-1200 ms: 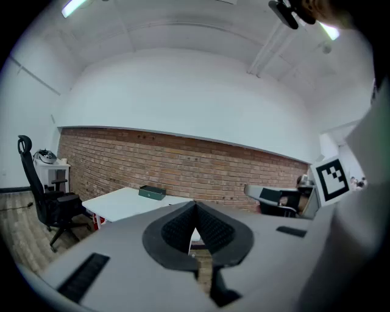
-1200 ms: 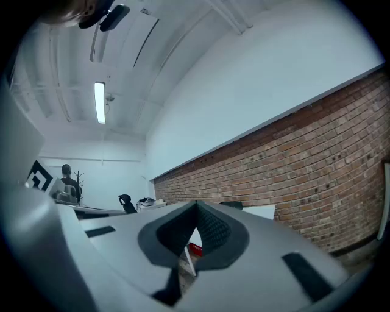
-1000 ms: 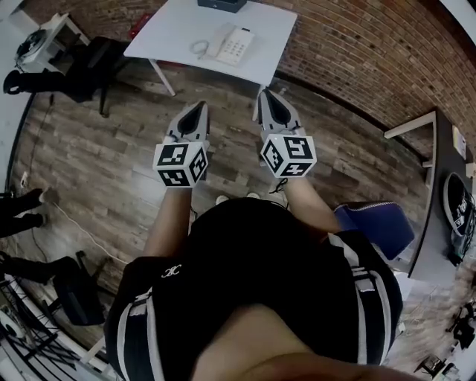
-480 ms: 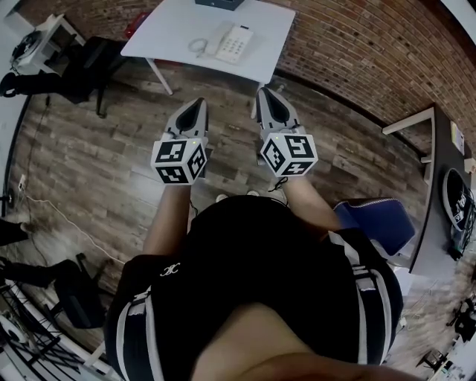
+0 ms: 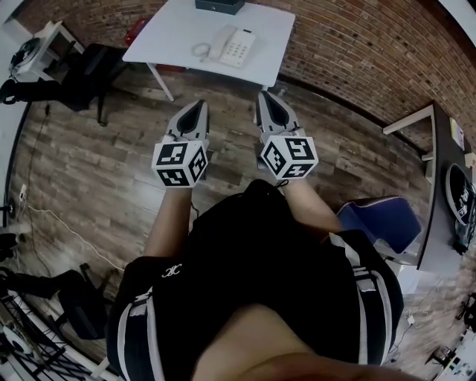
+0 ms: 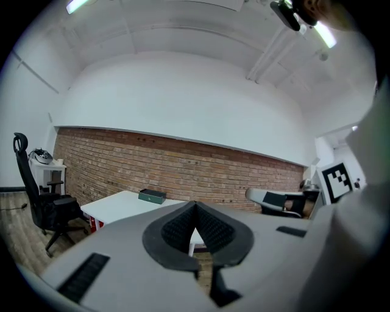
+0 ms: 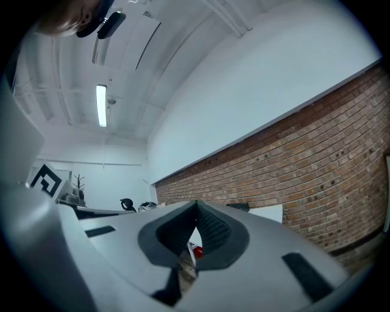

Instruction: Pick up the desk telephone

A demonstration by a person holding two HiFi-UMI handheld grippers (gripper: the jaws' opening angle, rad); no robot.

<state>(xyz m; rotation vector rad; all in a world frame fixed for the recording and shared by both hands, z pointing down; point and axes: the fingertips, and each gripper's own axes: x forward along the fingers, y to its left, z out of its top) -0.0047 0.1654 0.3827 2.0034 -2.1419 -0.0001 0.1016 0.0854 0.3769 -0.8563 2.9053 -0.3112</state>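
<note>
**Desk:** What do the jaws hold?

**Photographer:** Nothing. The left gripper [image 5: 198,108] and right gripper [image 5: 266,98] hang side by side over the wooden floor [image 5: 97,171], each with its jaws pressed fully together and empty.

**Desk:** And the desk telephone [image 5: 232,45]?

**Photographer:** Straight ahead, well apart from both tips, on the white table [image 5: 163,33], close to the middle of its near edge. It lies between the lines along which the two grippers point. Its long axis runs from near edge towards far edge, slightly slanted, with the coiled cord [image 5: 199,50] on its left.

**Desk:** Which hand is closer?

**Photographer:** The right, I judge, by a little. Beyond, a dark box [image 5: 219,4] sits at the far edge.
</note>
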